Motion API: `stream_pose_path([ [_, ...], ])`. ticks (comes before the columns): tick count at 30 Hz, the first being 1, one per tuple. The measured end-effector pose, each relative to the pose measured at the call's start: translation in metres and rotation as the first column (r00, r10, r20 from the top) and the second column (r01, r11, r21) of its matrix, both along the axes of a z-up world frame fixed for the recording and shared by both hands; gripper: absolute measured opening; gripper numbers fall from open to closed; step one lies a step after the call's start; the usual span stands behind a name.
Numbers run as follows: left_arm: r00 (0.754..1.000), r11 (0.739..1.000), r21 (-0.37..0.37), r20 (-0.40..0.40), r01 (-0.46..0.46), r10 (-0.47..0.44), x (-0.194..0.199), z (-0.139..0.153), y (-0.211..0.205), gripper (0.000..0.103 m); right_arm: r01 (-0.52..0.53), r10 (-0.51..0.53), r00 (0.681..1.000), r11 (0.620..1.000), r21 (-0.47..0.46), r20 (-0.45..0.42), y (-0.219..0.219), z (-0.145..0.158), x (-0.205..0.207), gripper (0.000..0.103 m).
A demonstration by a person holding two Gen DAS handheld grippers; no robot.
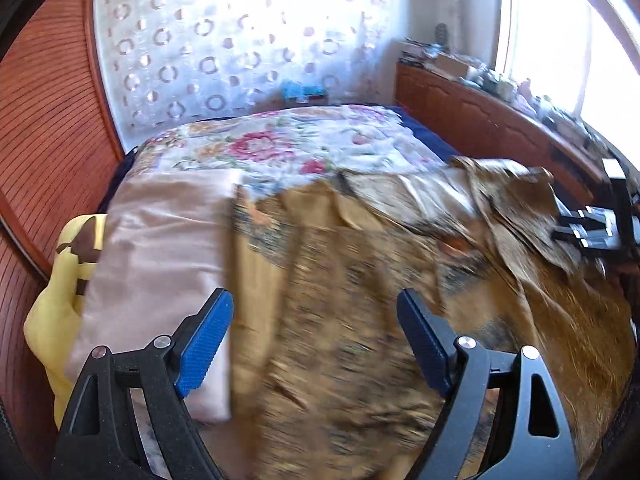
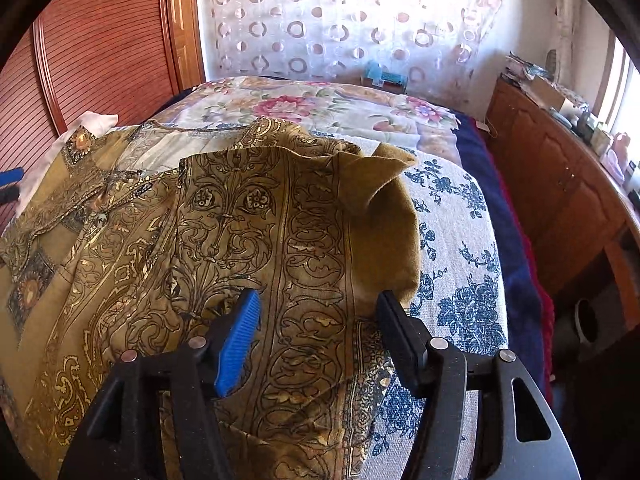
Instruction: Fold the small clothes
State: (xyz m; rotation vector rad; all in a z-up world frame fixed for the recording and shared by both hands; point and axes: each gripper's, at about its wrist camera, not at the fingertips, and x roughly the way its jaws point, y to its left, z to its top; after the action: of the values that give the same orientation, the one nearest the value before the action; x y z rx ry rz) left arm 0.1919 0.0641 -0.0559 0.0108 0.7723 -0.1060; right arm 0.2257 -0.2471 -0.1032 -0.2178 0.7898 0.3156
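Note:
An olive-gold garment with dark ornate print (image 2: 224, 240) lies spread on the bed, blurred in the left wrist view (image 1: 360, 300). My left gripper (image 1: 316, 312) is open and empty above the garment's left part. My right gripper (image 2: 318, 312) is open just above the garment's right edge, with cloth lying between its fingers but not clamped. It also shows at the far right of the left wrist view (image 1: 588, 228). One corner of the garment (image 2: 384, 168) curls upward.
A folded pink cloth (image 1: 160, 264) and a yellow item (image 1: 60, 280) lie left of the garment. A blue-flowered white cover (image 2: 460, 260) and a floral bedspread (image 2: 304, 104) lie beneath. A wooden wardrobe (image 2: 100, 48) stands left, a cluttered wooden dresser (image 2: 560, 184) right.

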Motion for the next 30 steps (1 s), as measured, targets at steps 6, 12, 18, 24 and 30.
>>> stream_pose_path([
  [6, 0.999, 0.999, -0.03, -0.035, -0.016, 0.015, 0.031, -0.002, 0.032, 0.072, 0.001, -0.001, 1.0, 1.0, -0.003, 0.003, -0.006, -0.007, -0.002, 0.064],
  [12, 0.997, 1.0, -0.01, -0.07, 0.013, -0.014, 0.061, -0.01, 0.039, 0.049, 0.001, -0.001, 1.0, 1.0, -0.003, 0.004, -0.006, -0.007, -0.002, 0.065],
  [18, 0.993, 0.999, 0.025, -0.118, 0.023, -0.02, 0.085, -0.023, 0.039, 0.042, 0.001, -0.001, 1.0, 1.0, -0.002, 0.004, -0.008, -0.008, -0.002, 0.065],
  [24, 0.992, 0.999, 0.027, -0.127, 0.024, -0.02, 0.088, -0.03, 0.039, 0.042, 0.002, -0.002, 1.0, 1.0, -0.001, 0.003, -0.008, -0.009, -0.001, 0.066],
  [30, 0.991, 0.998, 0.016, -0.118, 0.067, -0.065, 0.085, -0.025, 0.031, 0.018, 0.016, -0.016, 1.0, 1.0, -0.019, 0.009, -0.007, -0.009, -0.001, 0.073],
])
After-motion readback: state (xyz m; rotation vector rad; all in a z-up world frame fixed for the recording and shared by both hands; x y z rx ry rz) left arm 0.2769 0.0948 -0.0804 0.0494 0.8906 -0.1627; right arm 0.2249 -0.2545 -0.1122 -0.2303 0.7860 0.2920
